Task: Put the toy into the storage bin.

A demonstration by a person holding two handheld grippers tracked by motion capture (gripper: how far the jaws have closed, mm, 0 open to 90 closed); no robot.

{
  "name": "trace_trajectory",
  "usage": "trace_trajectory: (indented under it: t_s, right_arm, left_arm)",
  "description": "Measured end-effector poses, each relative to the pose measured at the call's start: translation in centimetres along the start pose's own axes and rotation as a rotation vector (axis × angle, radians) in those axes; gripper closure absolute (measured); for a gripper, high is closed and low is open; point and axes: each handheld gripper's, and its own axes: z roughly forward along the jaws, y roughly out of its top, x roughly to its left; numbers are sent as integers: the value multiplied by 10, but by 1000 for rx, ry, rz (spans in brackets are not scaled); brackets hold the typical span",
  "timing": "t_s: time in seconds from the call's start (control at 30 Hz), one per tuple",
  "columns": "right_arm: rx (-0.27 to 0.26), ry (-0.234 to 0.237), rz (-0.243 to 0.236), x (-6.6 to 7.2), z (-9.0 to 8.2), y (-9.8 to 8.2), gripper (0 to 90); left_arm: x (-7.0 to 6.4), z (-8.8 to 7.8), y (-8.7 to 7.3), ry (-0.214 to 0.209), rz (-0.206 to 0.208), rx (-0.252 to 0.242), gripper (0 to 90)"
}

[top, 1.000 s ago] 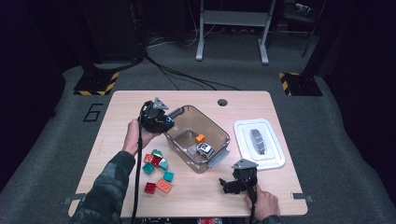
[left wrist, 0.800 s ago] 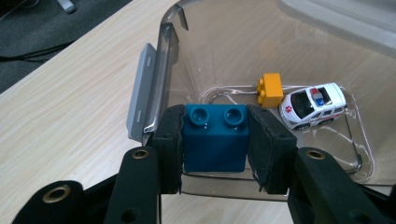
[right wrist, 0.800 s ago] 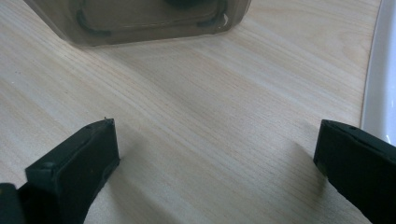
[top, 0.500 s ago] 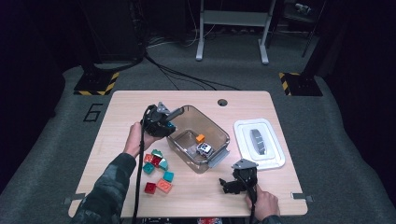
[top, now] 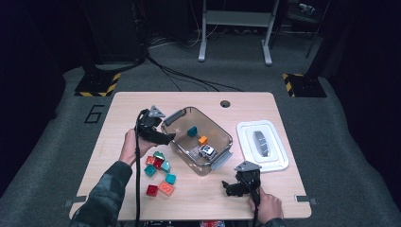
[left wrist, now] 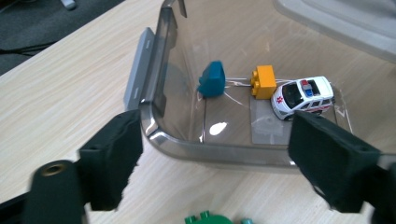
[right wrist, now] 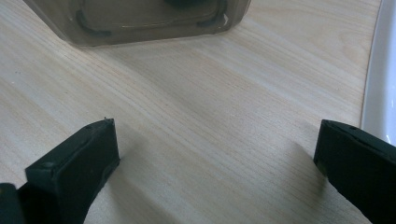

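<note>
Currently in bin (top: 176, 133): teal block (top: 192, 131), orange block (top: 203, 140), toy car (top: 206, 151). Left claw (left wrist: 212, 154) just opened, empty; right claw (right wrist: 215, 163) open. Seven blocks (top: 161, 175) remain on bench (top: 118, 123).

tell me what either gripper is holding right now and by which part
Nothing is held. The left gripper has just opened its jaws at the bin rim; the right gripper is open over bare table.

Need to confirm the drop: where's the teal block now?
In the high view the teal block lies inside the clear bin, at its left end, beside the orange block.
</note>
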Motion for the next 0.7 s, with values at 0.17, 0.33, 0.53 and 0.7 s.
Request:
trace_trajectory:
  t_s: [0.17, 0.33, 0.53, 0.7]
  right_arm:
    - [2, 1, 0, 0, 0, 0, 0]
    - [1, -2, 0, 0, 0, 0, 0]
    - [0, 0, 1, 0, 0, 0, 0]
    - [1, -2, 0, 0, 0, 0, 0]
  left_arm:
    - [0, -12, -20, 14, -11, -4, 108]
    - [4, -20, -49, 18, -37, 8, 71]
    - [6, -14, -88, 12, -96, 34, 41]
    - [7, -7, -115, 21, -136, 53, 38]
